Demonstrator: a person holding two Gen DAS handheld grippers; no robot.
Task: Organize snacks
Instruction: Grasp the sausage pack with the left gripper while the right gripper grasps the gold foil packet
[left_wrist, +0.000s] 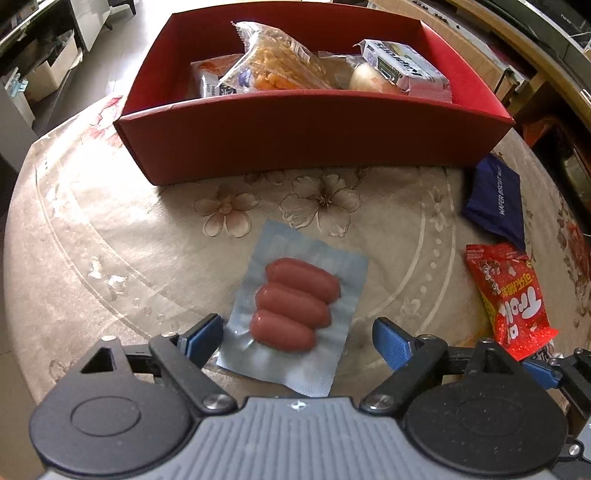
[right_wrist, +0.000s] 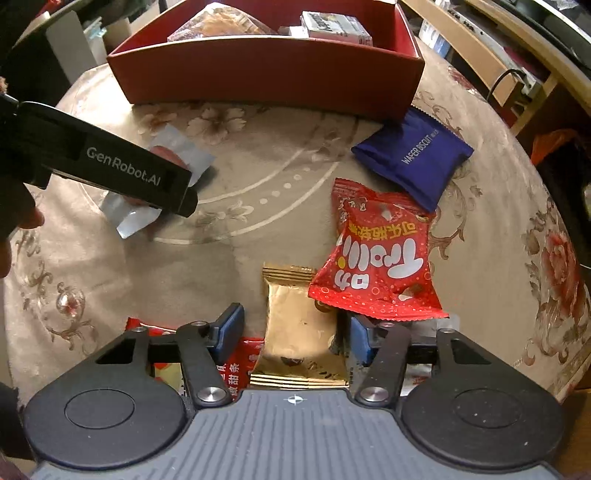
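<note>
A clear pack of three small sausages (left_wrist: 295, 306) lies on the round table, between the open fingers of my left gripper (left_wrist: 299, 336), which hovers just over its near end. The red box (left_wrist: 314, 136) behind it holds several snack packs. My right gripper (right_wrist: 291, 328) is open around a gold foil packet (right_wrist: 299, 328) lying on the table. A red candy bag (right_wrist: 380, 258) overlaps the packet's right side, and a blue wafer biscuit pack (right_wrist: 413, 155) lies beyond it. The left gripper's body (right_wrist: 122, 170) shows in the right wrist view, over the sausage pack (right_wrist: 129, 218).
A red packet with Chinese text (right_wrist: 236, 365) lies under my right gripper. The table edge (right_wrist: 554, 369) curves close on the right. Shelves and furniture stand beyond the table. The red candy bag (left_wrist: 509, 295) and blue pack (left_wrist: 498, 199) show at the right in the left wrist view.
</note>
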